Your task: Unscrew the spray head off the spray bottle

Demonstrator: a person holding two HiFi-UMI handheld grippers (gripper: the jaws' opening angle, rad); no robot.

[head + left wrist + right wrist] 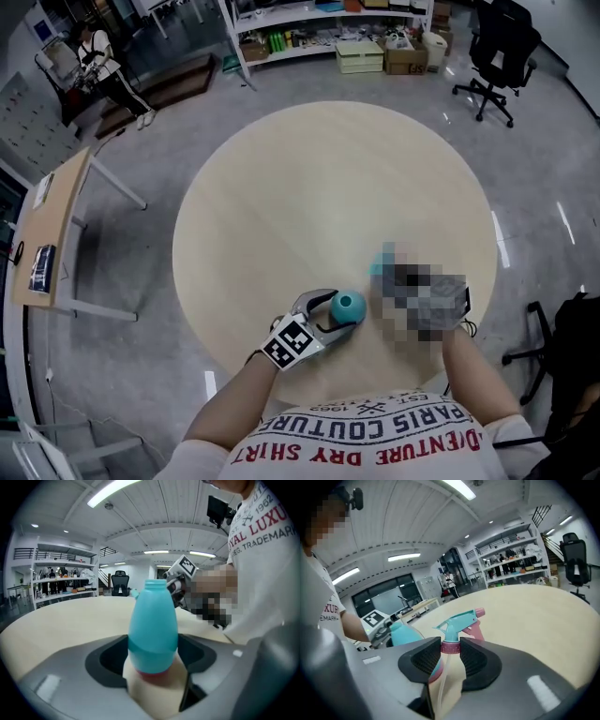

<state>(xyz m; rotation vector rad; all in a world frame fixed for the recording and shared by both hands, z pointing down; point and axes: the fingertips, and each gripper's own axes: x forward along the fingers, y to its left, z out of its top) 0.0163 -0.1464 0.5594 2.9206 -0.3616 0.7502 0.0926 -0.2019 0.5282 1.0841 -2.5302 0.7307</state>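
A teal spray bottle (348, 305) with an open neck stands upright near the front edge of the round table (309, 178). My left gripper (339, 313) is shut on the bottle's body (152, 620), one pad on each side. The spray head (457, 622), teal with a pink collar and nozzle, is off the bottle, and its clear tube (444, 679) hangs free. My right gripper (450, 649) is shut on the pink collar, just right of the bottle (404, 634). In the head view a mosaic patch covers most of that gripper; the spray head (382, 265) shows at the patch's edge.
A black office chair (495, 49) and shelves with boxes (328, 28) stand beyond the table. A wooden desk (52, 225) is at the left, with a person (105, 64) far behind it. Another chair (562, 347) is at my right.
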